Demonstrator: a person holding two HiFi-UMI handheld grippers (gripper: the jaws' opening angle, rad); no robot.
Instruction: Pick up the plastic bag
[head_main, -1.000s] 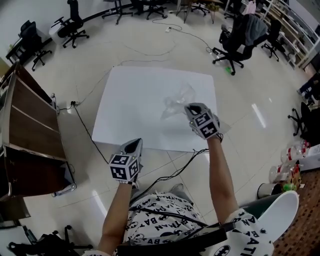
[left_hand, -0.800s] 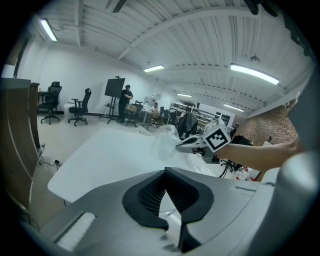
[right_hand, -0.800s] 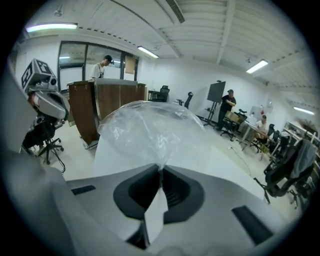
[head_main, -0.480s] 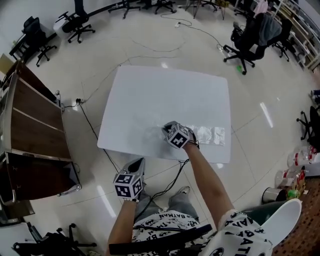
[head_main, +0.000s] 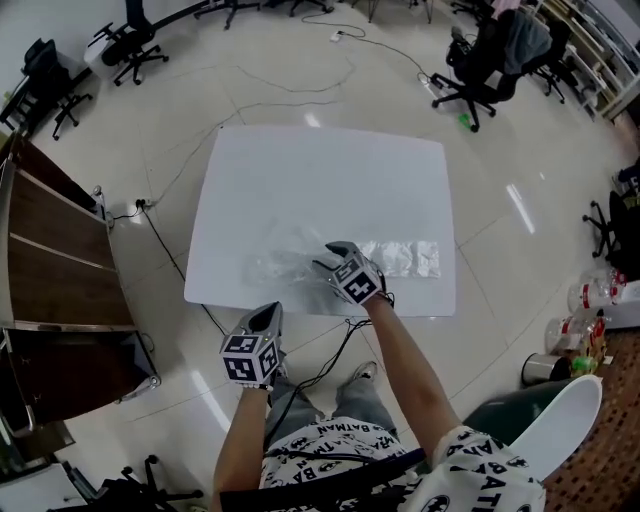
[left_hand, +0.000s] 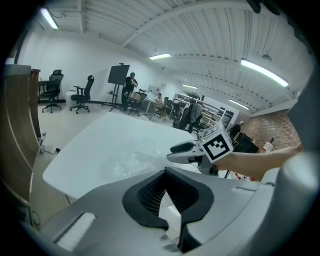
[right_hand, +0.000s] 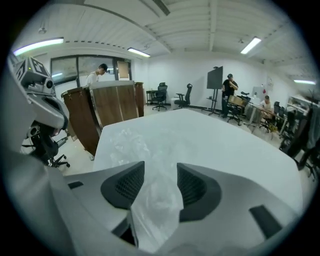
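Note:
A crumpled clear plastic bag (head_main: 283, 266) lies on the white table (head_main: 330, 180) near its front edge. My right gripper (head_main: 326, 256) rests low over the bag's right end. Its jaws have just been opening and stand apart, with a fold of the bag (right_hand: 156, 197) loose between the pads (right_hand: 126, 184), not pinched. A second clear bag (head_main: 402, 258) lies flat to the right. My left gripper (head_main: 268, 311) hangs off the table's front edge, fingertips together and nothing in them. In the left gripper view the bag (left_hand: 131, 160) lies beyond my left gripper (left_hand: 167, 173), and the right gripper (left_hand: 181, 152) reaches in from the right.
Cables (head_main: 320, 365) trail on the glossy floor under the front edge. A brown wooden cabinet (head_main: 50, 270) stands at the left. Office chairs (head_main: 490, 55) stand at the back, and bottles and a bin (head_main: 570, 345) sit at the right.
The right gripper came down from above the table to its front edge, bringing the bag, which now lies crumpled on the top. Its jaws have parted. The left gripper sank slightly.

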